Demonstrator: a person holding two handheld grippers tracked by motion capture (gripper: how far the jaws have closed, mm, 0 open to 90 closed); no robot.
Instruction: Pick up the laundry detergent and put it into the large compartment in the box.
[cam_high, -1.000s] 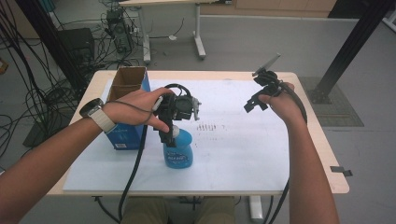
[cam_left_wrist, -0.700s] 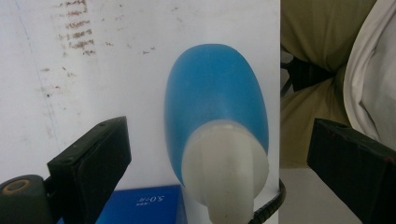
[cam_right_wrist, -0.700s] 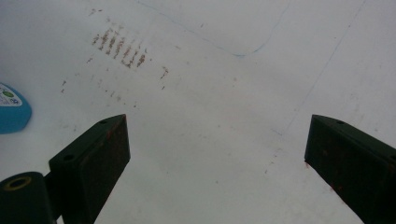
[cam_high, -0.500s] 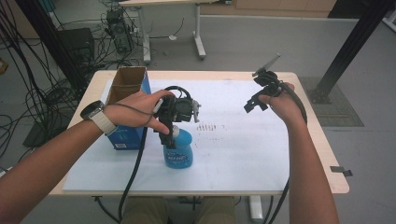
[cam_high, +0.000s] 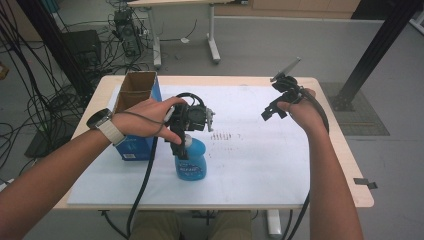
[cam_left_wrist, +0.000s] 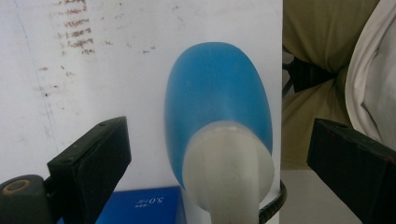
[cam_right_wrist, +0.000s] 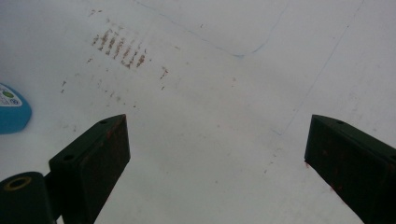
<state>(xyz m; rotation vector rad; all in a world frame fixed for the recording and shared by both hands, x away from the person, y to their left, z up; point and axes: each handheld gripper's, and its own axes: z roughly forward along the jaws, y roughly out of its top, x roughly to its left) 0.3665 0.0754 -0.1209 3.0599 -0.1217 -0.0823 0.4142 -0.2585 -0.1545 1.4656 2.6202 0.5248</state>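
Tabletop (cam_high: 340, 150), light wood, largely covered by a white sheet (cam_high: 250, 165) with a patch of brown marks (cam_high: 222, 135) near its middle. Open blue cardboard box (cam_high: 136, 95) stands at the sheet's left edge. Blue bottle (cam_high: 190, 160) with a pale cap stands upright on the sheet, just right of the box and toward the person's side.

Left gripper (cam_high: 179, 145) is directly above the bottle, pointing down; in the left gripper view its jaws are wide apart, one on each side of the bottle's cap (cam_left_wrist: 229, 172), neither touching it.

Right gripper (cam_high: 270, 111) is held above the right part of the sheet, well apart from the bottle; jaws wide apart, nothing between them, bare sheet below.
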